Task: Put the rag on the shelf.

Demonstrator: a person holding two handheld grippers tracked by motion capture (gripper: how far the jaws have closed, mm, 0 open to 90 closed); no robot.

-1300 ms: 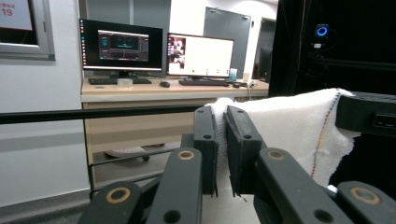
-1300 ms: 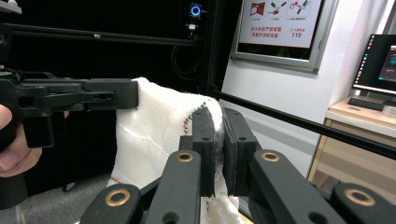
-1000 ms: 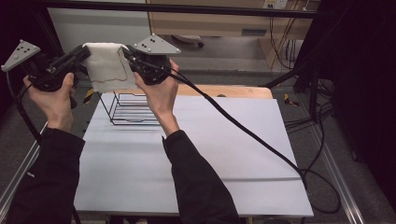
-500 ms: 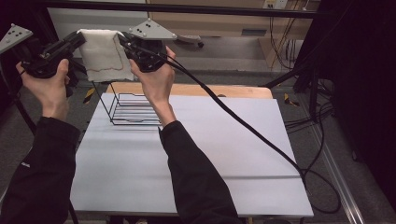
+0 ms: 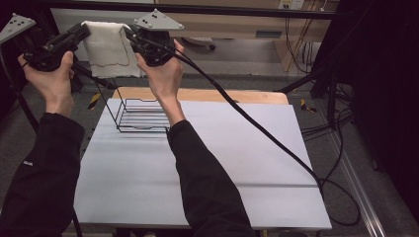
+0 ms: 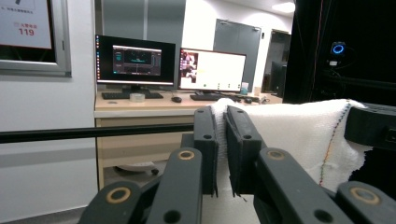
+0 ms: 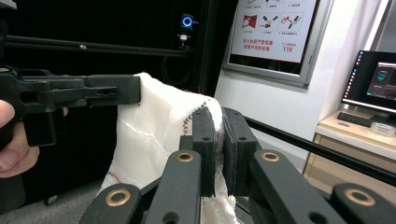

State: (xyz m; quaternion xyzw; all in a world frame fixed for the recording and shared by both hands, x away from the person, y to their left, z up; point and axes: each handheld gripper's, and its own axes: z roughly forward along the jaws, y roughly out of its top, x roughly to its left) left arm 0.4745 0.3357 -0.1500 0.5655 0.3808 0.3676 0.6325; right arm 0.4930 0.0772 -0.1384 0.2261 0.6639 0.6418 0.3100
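A white towel (image 5: 109, 47) with a stitched coloured hem hangs stretched between both grippers, high above the back left of the table. My left gripper (image 5: 85, 30) is shut on its left top corner, and the cloth (image 6: 299, 135) runs off to the right from its jaws (image 6: 221, 149). My right gripper (image 5: 129, 34) is shut on the other top corner, pinching the towel (image 7: 154, 140) between its pads (image 7: 218, 154). Below the towel, a black wire rack (image 5: 141, 116) stands on the white table (image 5: 222, 163).
A thick black cable (image 5: 257, 131) trails from the right gripper across the table to its right edge. A wooden board (image 5: 232, 96) lies along the table's back edge. Desks with monitors (image 6: 170, 65) stand beyond, and a dark frame bar (image 5: 247, 10) runs overhead.
Both hands have lifted the towel upward and a little further back, keeping it stretched between them. The rack and table stay as they were.
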